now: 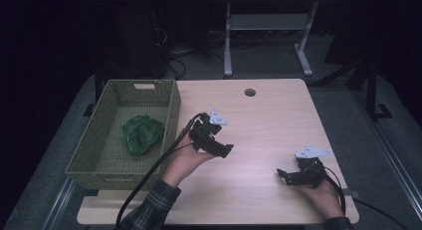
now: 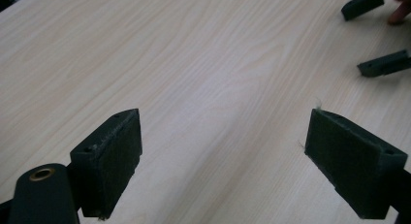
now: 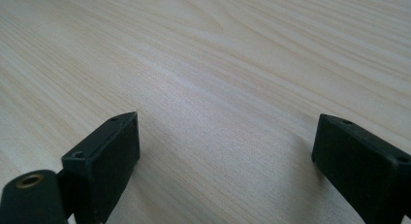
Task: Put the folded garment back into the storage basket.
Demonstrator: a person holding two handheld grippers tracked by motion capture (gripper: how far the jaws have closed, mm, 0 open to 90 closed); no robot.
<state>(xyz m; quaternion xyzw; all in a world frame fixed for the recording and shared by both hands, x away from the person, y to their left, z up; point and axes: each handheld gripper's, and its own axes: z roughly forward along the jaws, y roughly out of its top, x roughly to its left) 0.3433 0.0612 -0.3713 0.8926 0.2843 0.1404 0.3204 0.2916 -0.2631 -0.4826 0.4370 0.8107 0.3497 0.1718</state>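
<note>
Green cloth (image 1: 143, 134) lay crumpled on the floor of the woven basket (image 1: 171, 106), roughly mid-basket, a little toward the right wall. Not touched by either gripper. Basket sat at the left edge of the desk (image 1: 268, 120), partly overhanging it on the left side.

Left gripper (image 1: 225, 149) was held above the desk just right of the basket, pointing away from it toward the desk's middle. Left gripper view showed its pads (image 2: 109, 158) spread wide with bare wood between them; nothing pinched. That view also caught the right gripper's jaw tips at upper right, well apart.

Right gripper (image 1: 282, 174) rested low near the near-right corner of the desk, hand behind it. Right gripper view: jaws spread wide, bare woodgrain between, nothing held.

Rest of the desk surface was bare wood; a round cable hole (image 1: 250, 92) near the far edge.

Judgement on progress: the work appeared to be putting the cloth into the basket, and by the way things lay that step looked done, since the cloth was fully inside, no part draped over the rim. Both grippers were empty and clear of the basket. Nothing further on the desk seemed to need moving, so little or nothing looked left beyond bringing the hands to rest.
</note>
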